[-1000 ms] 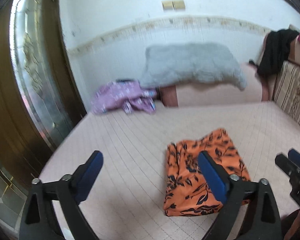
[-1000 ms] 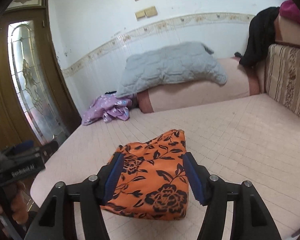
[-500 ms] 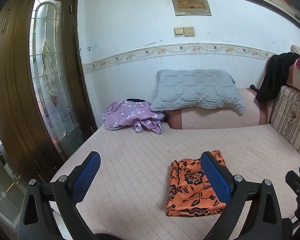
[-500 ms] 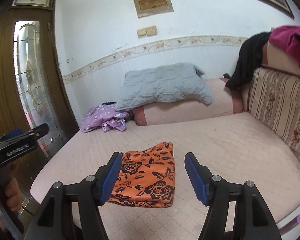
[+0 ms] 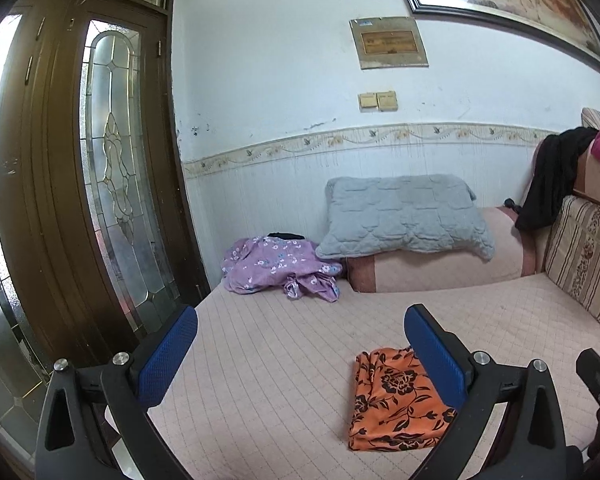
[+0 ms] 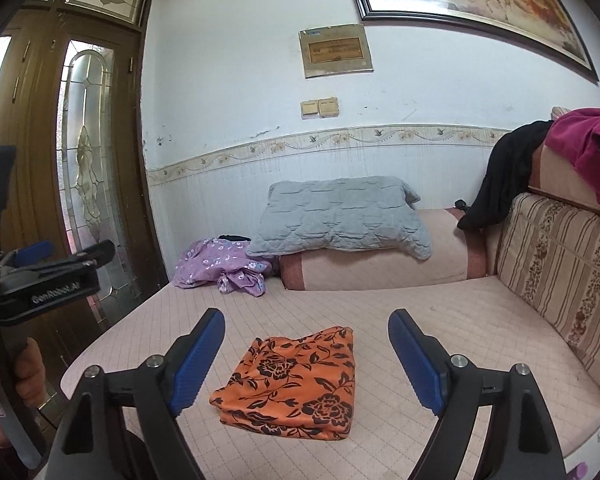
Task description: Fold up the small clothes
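Observation:
An orange garment with a black flower print (image 6: 296, 384) lies folded into a small rectangle near the front of the pink quilted sofa bed (image 6: 440, 320). It also shows in the left wrist view (image 5: 392, 400), low and right. My right gripper (image 6: 306, 354) is open and empty, held back above the bed's front edge with the garment beyond it. My left gripper (image 5: 300, 352) is open and empty, left of the garment and apart from it. A crumpled purple flowered garment (image 5: 280, 264) lies at the far left of the bed, also in the right wrist view (image 6: 220, 266).
A grey quilted pillow (image 6: 340, 216) rests on a pink bolster (image 6: 380, 264) against the back wall. A striped back cushion (image 6: 560, 280) lines the right side, with black (image 6: 500, 180) and magenta (image 6: 588, 140) clothes on top. A wood and glass door (image 5: 80, 200) stands at left.
Both grippers have pulled back and up from the folded orange garment, which now looks smaller and farther away. The garment has stayed in place. Both grippers stay open.

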